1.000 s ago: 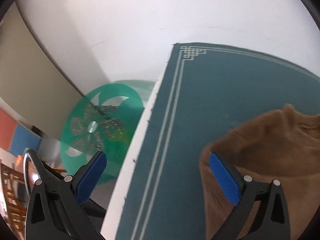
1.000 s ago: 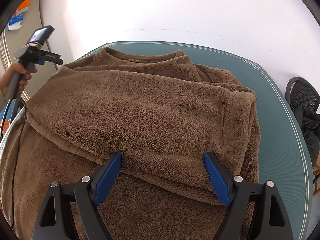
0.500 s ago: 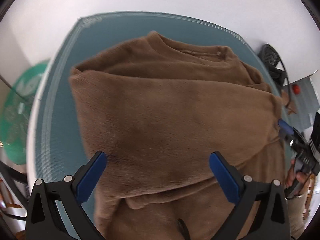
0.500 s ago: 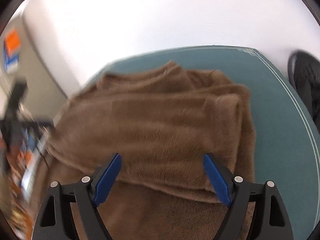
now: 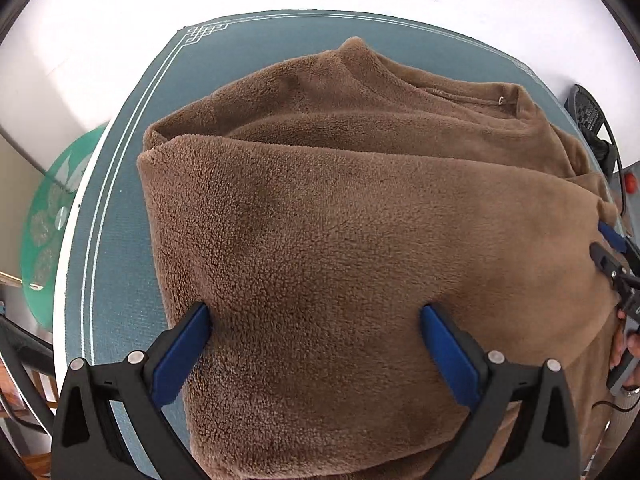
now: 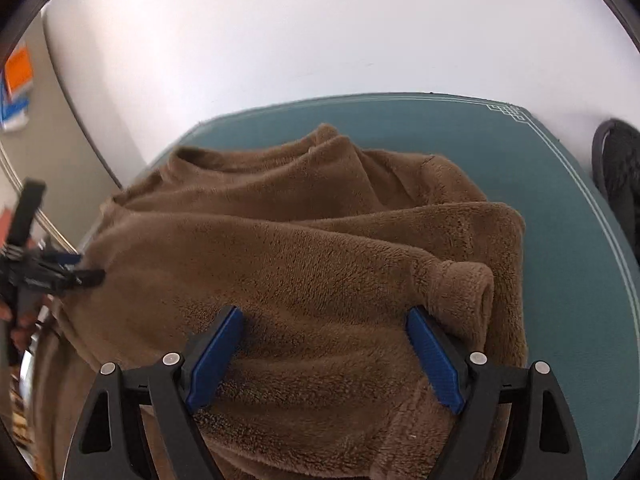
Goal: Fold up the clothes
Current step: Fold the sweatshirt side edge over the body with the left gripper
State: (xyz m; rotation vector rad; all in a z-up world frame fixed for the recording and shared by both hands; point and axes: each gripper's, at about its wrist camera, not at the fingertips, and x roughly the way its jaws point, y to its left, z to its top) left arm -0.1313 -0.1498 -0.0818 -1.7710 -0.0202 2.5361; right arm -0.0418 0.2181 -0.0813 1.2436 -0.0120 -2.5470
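Note:
A brown fleece garment (image 5: 340,216) lies in folded layers on the teal table mat (image 5: 120,208), its collar at the far side. My left gripper (image 5: 316,316) points steeply down over the garment's near left part. It is open wide, with fleece beneath the blue pads and no grip. My right gripper (image 6: 324,316) hovers over the near right part (image 6: 320,264), beside a rolled sleeve end (image 6: 468,288). Its jaws are opening, with fleece lying between them unpinched. Each view shows the other gripper at the garment's side edge: right gripper (image 5: 606,244), left gripper (image 6: 82,268).
The mat (image 6: 540,200) has a white line border and ends at a white wall. A round green glass table (image 5: 48,220) stands off the left edge. A black chair (image 6: 620,184) is at the right. A hand (image 5: 624,344) holds the right gripper's handle.
My left gripper swung from the table's left corner to over the fleece and tipped downward. My right gripper shifted sideways, so more wall and mat show behind the garment.

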